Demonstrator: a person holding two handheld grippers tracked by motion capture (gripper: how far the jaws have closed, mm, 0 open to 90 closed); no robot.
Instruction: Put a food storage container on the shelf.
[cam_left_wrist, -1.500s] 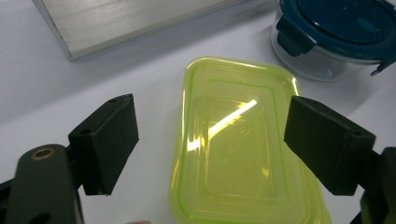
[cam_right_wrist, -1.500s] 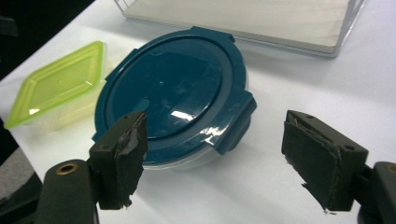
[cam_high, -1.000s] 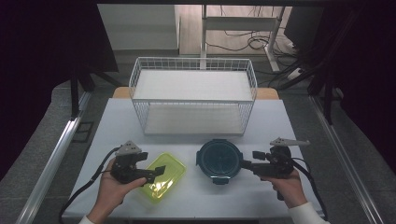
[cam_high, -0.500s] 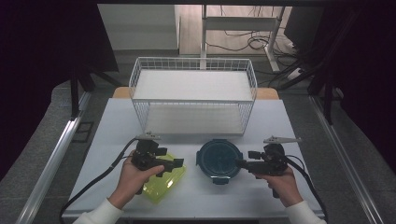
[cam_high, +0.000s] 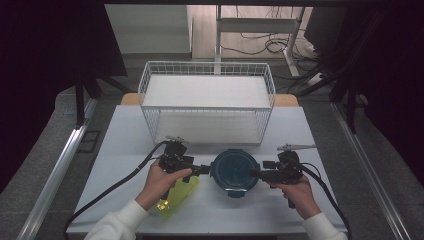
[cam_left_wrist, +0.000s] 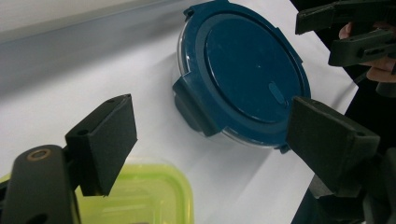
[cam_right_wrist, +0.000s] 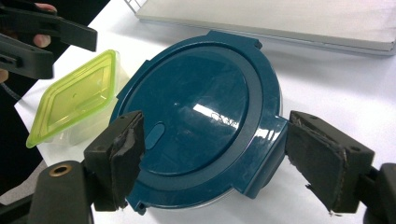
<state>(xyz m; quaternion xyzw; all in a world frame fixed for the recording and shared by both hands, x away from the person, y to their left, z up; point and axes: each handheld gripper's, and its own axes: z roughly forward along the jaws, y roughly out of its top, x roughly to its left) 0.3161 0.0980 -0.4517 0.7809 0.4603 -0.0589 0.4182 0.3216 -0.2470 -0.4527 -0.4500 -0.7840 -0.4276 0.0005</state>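
Round blue-lidded container (cam_high: 235, 171) sits on the desk (cam_high: 320, 135) between both grippers, ungrasped. Left gripper (cam_left_wrist: 210, 135) and right gripper (cam_right_wrist: 212, 161) fingers stand apart at its rim; closing and lifting remain.

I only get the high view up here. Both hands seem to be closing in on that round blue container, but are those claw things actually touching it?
Observer: Not that I can see. In the right gripper view the right gripper has its jaws open either side of the blue container, with gaps showing.
Operator: And the left one?
Observer: The left gripper is open too, short of the container's rim.
Operator: Has the lid got any fastenings?
Observer: Yes, a side clip faces the left gripper.
Operator: What about the green box?
Observer: The green box has its lid on.
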